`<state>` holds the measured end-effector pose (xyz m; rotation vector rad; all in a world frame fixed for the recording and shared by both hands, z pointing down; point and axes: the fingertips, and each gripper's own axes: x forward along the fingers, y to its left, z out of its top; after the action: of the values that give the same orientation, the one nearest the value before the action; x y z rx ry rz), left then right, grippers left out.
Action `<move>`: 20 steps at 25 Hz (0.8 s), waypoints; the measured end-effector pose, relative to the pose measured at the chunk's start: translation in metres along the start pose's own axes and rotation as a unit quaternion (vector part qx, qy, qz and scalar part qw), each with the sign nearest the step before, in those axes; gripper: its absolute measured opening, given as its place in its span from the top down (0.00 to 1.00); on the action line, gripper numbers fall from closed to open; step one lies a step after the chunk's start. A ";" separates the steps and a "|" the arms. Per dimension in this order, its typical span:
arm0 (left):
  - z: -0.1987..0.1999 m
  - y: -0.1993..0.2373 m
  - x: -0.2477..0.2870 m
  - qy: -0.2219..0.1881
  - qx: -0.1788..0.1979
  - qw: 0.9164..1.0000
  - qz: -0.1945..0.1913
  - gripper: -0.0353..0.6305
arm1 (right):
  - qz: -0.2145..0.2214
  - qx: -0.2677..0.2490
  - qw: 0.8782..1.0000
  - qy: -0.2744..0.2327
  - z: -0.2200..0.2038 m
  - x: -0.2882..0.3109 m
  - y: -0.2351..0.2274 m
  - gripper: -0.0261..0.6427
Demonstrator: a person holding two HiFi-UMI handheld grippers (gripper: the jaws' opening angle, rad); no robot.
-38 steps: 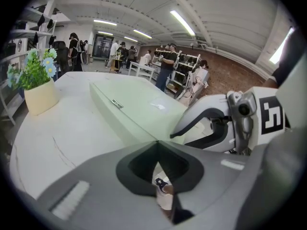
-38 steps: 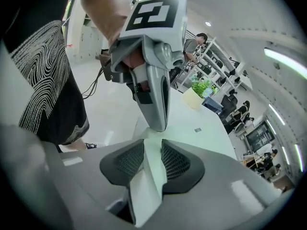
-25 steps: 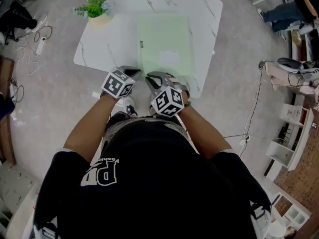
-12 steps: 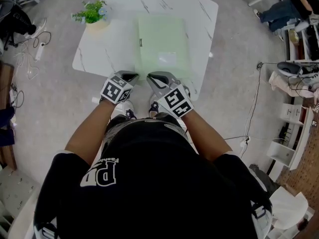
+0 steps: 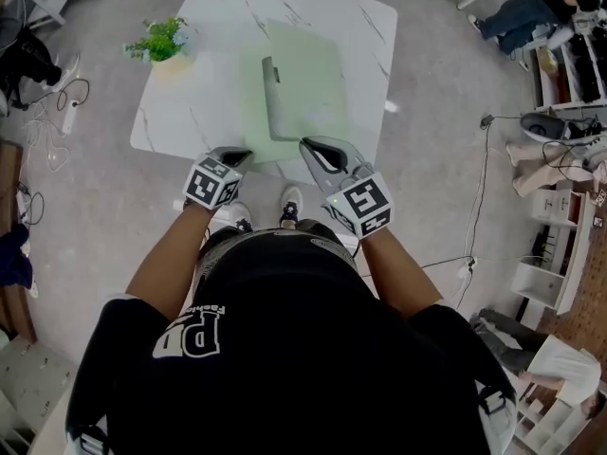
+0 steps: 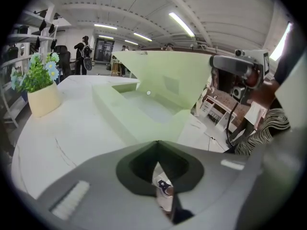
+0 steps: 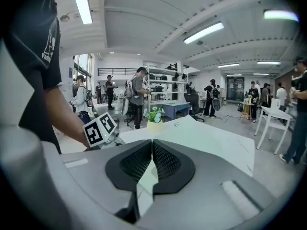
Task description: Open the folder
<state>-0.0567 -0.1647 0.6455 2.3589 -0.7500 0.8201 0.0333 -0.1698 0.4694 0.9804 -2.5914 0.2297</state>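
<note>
On the white tabletop [image 5: 190,112] in front of me lies the pale green folder [image 5: 303,93], its near edge just ahead of both my tongs. My right tongs [image 5: 318,150] sit at the folder's near right corner, up off the tabletop. From the right gripper view, the right tongs [image 7: 151,145] have just been closing, and their ribbed pads now press together on the thin edge of the cover [image 7: 206,138], whose green shows in the slit between them. From the left gripper view the cover [image 6: 168,75] stands tilted up like a wing over the folder's lower half [image 6: 144,109], which stays flat on the tabletop. My left tongs [image 5: 237,154] hang by the near edge of the tabletop, just left of the folder's near left corner. Their tips [image 6: 157,145] meet, with nothing between them, and I cannot tell whether they touch the folder. A small potted plant [image 5: 161,38] stands at the far left corner of the tabletop, well apart from the folder.
</note>
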 end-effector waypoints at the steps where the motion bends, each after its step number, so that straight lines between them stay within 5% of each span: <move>1: 0.000 0.000 0.000 0.002 0.003 1.000 0.000 0.87 | -0.010 0.006 1.000 -0.008 0.003 -0.007 -0.006 0.95; 12: 0.000 -0.001 0.001 0.006 0.002 1.000 0.008 0.87 | -0.113 0.065 0.989 -0.071 0.014 -0.073 -0.066 0.95; 20: 0.000 -0.001 0.000 0.008 0.001 1.000 0.014 0.87 | -0.214 0.145 0.960 -0.109 0.000 -0.136 -0.136 0.96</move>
<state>-0.0563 -0.1639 0.6457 2.3460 -0.7771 0.8495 0.2181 -0.1889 0.4206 1.7299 -2.4920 0.4141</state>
